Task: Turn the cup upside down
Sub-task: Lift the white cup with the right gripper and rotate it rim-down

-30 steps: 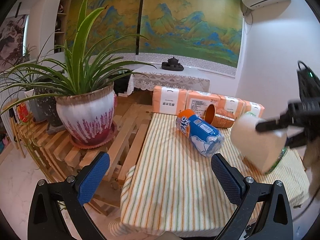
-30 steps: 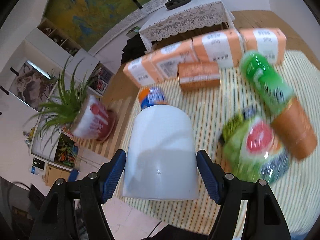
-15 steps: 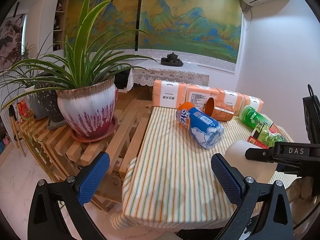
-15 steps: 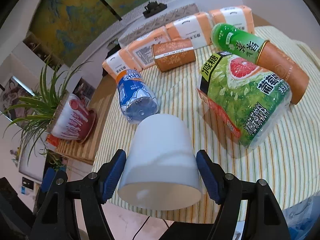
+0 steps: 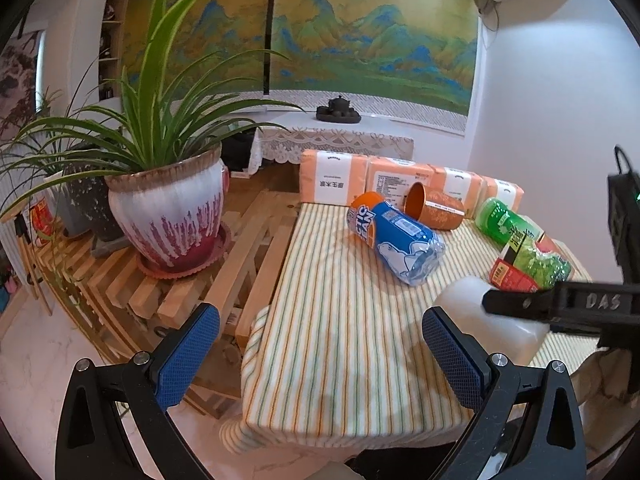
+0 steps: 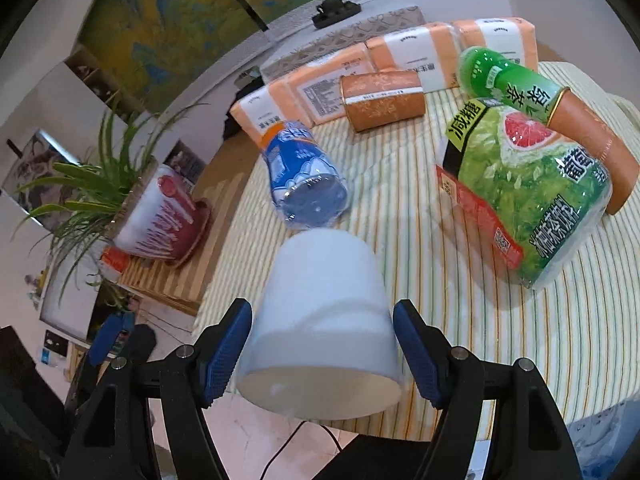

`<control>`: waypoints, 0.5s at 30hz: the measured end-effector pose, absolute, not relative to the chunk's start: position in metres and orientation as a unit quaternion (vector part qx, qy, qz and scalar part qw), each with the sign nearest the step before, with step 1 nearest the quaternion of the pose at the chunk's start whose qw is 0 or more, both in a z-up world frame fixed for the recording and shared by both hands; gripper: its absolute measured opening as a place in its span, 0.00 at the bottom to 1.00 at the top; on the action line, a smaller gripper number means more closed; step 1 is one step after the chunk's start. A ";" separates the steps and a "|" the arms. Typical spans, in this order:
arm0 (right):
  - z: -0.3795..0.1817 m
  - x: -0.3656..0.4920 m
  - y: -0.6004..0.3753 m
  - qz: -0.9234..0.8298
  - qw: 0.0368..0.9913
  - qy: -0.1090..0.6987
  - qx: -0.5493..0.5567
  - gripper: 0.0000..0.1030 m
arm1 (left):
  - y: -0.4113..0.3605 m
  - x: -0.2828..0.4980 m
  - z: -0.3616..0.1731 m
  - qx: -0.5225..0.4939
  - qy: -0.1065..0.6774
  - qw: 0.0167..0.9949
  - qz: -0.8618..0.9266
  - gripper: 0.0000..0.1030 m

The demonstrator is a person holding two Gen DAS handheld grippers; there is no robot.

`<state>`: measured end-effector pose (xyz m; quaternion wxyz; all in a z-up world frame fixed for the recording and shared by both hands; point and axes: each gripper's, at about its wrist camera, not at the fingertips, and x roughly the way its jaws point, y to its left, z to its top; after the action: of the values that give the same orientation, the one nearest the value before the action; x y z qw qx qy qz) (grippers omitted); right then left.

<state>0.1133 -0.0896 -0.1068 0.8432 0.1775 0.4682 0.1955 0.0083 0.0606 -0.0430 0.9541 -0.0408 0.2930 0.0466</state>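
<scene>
Cup (image 6: 324,312) between right gripper (image 6: 322,354) fingers (image 6: 226,354)

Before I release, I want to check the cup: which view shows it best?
The right wrist view: the cup fills the centre between the jaws. The left wrist view shows only part of it, behind the right gripper.

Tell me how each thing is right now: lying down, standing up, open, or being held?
white cup: upside down, held between the pads.
right gripper: shut on the white cup.
left gripper: open, holding nothing.
blue bottle: lying on its side.
orange can: lying on its side.
green bottle: lying down.
green snack bag: lying flat.
potted plant: standing upright beside the table.
</scene>
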 end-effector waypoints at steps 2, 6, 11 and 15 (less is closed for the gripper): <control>-0.100 0.111 -0.093 0.198 0.850 0.455 0.174 0.69 | 0.059 0.010 -0.043 -0.039 0.299 0.953 0.041 1.00; -0.092 0.106 -0.102 0.208 0.854 0.444 0.174 0.71 | 0.053 0.016 -0.044 -0.039 0.318 0.947 0.024 1.00; -0.094 0.095 -0.120 0.209 0.856 0.439 0.178 0.71 | 0.040 0.028 -0.043 -0.039 0.355 0.934 -0.008 1.00; -0.097 0.080 -0.141 0.202 0.862 0.430 0.176 0.71 | 0.028 0.043 -0.039 -0.057 0.401 0.913 -0.043 1.00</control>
<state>0.0797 -0.1414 -0.0966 0.8622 0.1758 0.4301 0.2018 0.0430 0.0284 -0.0394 0.9135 -0.0574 0.4006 -0.0427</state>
